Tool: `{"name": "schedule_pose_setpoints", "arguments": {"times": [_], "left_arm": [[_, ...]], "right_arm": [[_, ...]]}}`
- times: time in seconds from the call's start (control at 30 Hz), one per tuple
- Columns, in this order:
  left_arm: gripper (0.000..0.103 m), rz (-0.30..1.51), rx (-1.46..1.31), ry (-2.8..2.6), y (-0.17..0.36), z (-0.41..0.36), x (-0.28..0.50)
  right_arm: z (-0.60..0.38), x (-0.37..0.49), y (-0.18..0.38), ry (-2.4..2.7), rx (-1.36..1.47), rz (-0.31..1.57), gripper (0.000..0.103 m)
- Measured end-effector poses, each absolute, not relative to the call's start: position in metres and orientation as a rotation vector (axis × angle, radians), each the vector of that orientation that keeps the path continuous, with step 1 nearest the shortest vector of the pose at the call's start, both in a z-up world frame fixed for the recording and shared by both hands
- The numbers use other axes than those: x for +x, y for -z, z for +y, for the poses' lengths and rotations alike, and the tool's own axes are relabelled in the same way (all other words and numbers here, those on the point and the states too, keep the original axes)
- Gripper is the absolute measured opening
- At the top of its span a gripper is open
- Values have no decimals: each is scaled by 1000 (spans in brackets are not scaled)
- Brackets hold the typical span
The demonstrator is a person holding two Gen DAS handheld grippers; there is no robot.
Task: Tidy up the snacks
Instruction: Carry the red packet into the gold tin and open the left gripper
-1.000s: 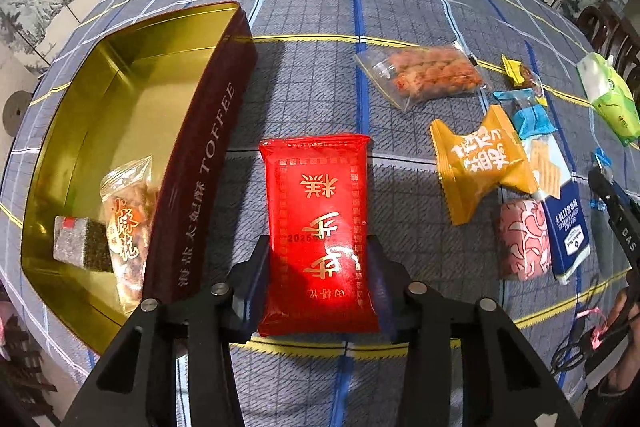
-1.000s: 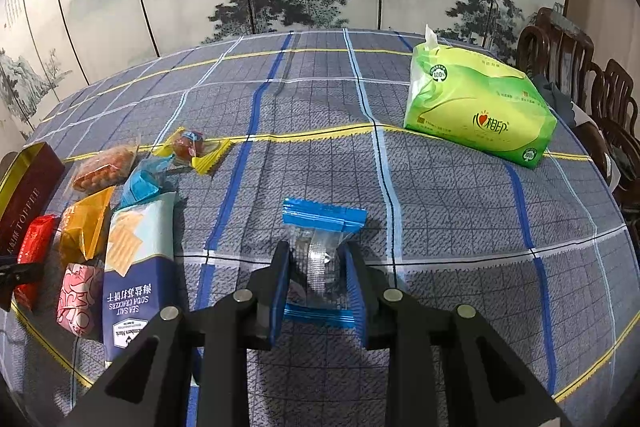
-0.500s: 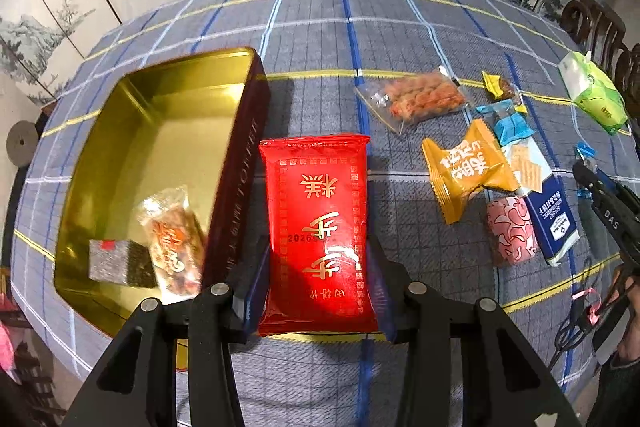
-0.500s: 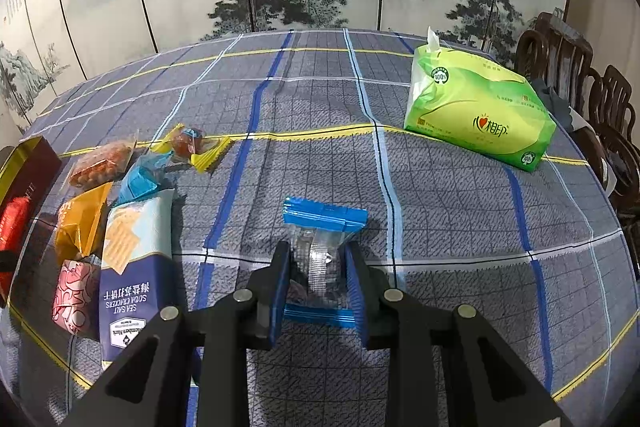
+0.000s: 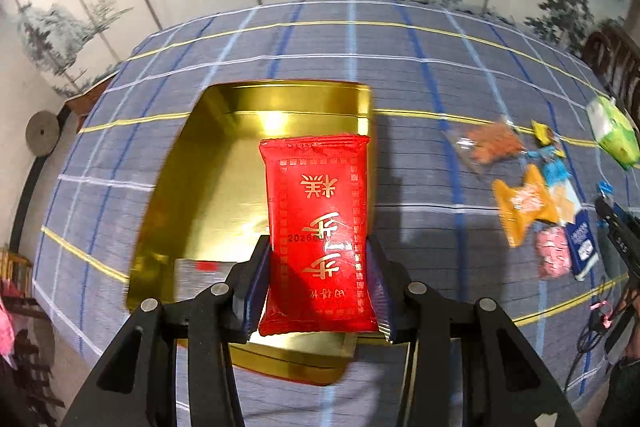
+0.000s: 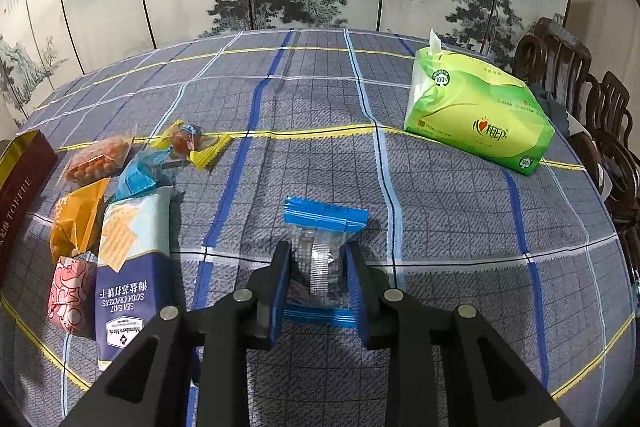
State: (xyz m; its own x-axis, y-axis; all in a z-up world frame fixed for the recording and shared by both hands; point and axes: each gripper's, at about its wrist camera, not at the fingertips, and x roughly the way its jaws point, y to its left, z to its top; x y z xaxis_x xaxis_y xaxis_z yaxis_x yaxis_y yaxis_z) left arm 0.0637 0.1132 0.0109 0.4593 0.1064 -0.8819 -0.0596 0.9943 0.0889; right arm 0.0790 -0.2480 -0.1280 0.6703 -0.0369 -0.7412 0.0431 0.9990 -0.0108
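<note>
Left tool (image 5: 318,291) clamping red packet (image 5: 318,227) hiding tin (image 5: 248,107) floor, right tool (image 6: 318,283) clamping clear packet (image 6: 320,251)

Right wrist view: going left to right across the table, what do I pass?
Toffee tin → orange pack → cracker pack → clear blue-ended packet in the right tool → green tissue pack.
</note>
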Motion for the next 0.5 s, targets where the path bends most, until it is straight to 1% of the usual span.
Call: {"name": "schedule_pose_setpoints", "arguments": {"times": [0.2, 0.5], "left_arm": [[41, 1119, 41, -166, -5, 156, 62], [41, 1176, 48, -201, 19, 185, 58]], "right_arm": [[-247, 79, 128, 46, 6, 835, 28], [-247, 79, 128, 49, 1, 835, 28]]}}
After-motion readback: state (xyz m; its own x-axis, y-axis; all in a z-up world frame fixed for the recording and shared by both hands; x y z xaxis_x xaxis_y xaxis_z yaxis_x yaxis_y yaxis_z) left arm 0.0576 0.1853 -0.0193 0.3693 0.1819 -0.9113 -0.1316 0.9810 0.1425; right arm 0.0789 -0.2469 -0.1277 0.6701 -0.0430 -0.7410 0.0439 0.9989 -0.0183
